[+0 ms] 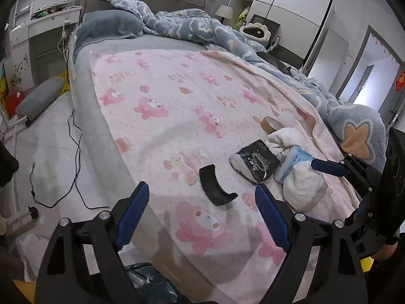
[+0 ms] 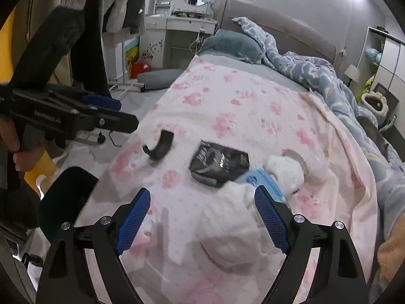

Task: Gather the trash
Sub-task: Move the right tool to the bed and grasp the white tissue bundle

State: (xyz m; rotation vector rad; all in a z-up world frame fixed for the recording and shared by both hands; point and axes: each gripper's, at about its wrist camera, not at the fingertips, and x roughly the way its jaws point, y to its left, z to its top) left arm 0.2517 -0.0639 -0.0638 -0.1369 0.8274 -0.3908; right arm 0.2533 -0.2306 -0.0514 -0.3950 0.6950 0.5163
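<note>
The left gripper [image 1: 202, 217] hangs over the near edge of the bed with its blue-padded jaws spread wide and nothing between them; the pink blanket [image 1: 177, 96] shows through the gap. The right gripper [image 2: 202, 217] is just as wide apart and grips nothing, though a crumpled white cloth [image 2: 227, 228] lies on the blanket below the gap, partly behind its right finger.

White lettering on the side of the left gripper's body, seen from the right wrist view, appears to read "GenRobot.AI". The black packet [image 1: 255, 162] carries pale printed characters too small to make out.

The trash sits in a loose cluster toward the near right part of the bed. A curved black piece [image 1: 215, 187] lies just ahead of the left gripper, apart from the rest. Beside it to the right is the black packet, and touching that a light blue wrapper [image 1: 291, 162], wedged among the white cloth. Beyond them a brown tape roll [image 1: 270, 124] stands on its side against the cloth.

A blue patterned quilt [image 1: 192, 25] is bunched along the far and right edges of the bed, with a grey pillow [image 1: 106, 25] at the headboard. On the floor by the left edge trail black cables [image 1: 73, 152].
</note>
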